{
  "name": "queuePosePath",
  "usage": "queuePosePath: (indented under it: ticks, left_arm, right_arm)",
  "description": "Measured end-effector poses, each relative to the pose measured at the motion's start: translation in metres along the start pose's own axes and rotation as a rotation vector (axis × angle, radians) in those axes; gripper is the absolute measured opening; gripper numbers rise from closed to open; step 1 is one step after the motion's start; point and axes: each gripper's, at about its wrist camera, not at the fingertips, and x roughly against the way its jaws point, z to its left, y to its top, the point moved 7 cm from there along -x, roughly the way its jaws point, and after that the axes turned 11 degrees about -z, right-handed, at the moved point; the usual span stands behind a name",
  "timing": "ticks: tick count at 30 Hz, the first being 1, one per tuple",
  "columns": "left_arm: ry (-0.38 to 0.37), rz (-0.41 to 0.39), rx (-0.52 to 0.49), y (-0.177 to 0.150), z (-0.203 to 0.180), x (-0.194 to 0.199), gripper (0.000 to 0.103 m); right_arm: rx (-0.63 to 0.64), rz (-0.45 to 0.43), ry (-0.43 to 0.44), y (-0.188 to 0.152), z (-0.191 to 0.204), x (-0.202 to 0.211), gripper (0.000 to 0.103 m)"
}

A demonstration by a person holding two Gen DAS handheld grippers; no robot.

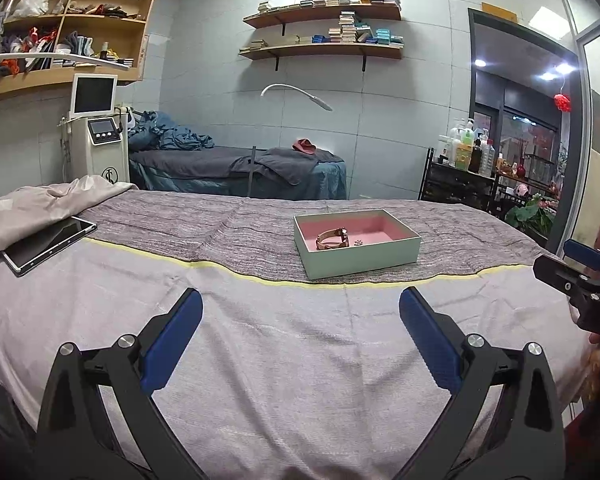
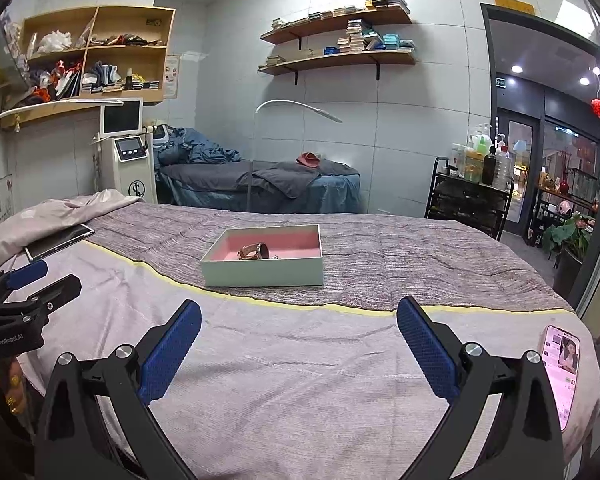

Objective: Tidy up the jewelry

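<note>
A pale green box (image 1: 364, 256) (image 2: 260, 274) with a pink lining sits on the grey striped blanket. Inside it lie a rose-gold watch (image 1: 333, 238) (image 2: 254, 251) and a small silver piece (image 1: 358, 242) (image 2: 275, 257). My left gripper (image 1: 300, 308) hangs open over the pale sheet, well in front of the box, with nothing between its blue pads. My right gripper (image 2: 299, 316) is open too, empty, in front of and to the right of the box. Each gripper also shows at the edge of the other's view, the right (image 1: 576, 264) and the left (image 2: 36, 280).
A tablet (image 1: 48, 242) (image 2: 60, 242) lies at the left on a crumpled cover. A lit phone (image 2: 562, 372) rests at the bed's right edge. Behind stand a machine with a screen (image 1: 100, 136), a second bed (image 1: 240, 168) and a cart of bottles (image 1: 464, 160).
</note>
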Motion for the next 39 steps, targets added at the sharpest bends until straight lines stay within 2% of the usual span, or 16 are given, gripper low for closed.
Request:
queuePosePath:
  ticks: [7, 13, 39]
  left_arm:
    - [-0.003, 0.025, 0.026, -0.0008, 0.0002, -0.0035, 0.097]
    - [-0.002, 0.011, 0.041, -0.0001, 0.0007, -0.0008, 0.097]
    - [0.003, 0.017, 0.022, -0.0013, -0.0029, -0.0012, 0.097]
  right_arm:
    - [-0.001, 0.001, -0.002, 0.0004, 0.0006, 0.0003, 0.096]
    - [0.0, -0.002, 0.0, 0.0022, 0.0019, 0.0014, 0.096]
    - [0.0, 0.003, 0.002, 0.0026, 0.0036, 0.0029, 0.097]
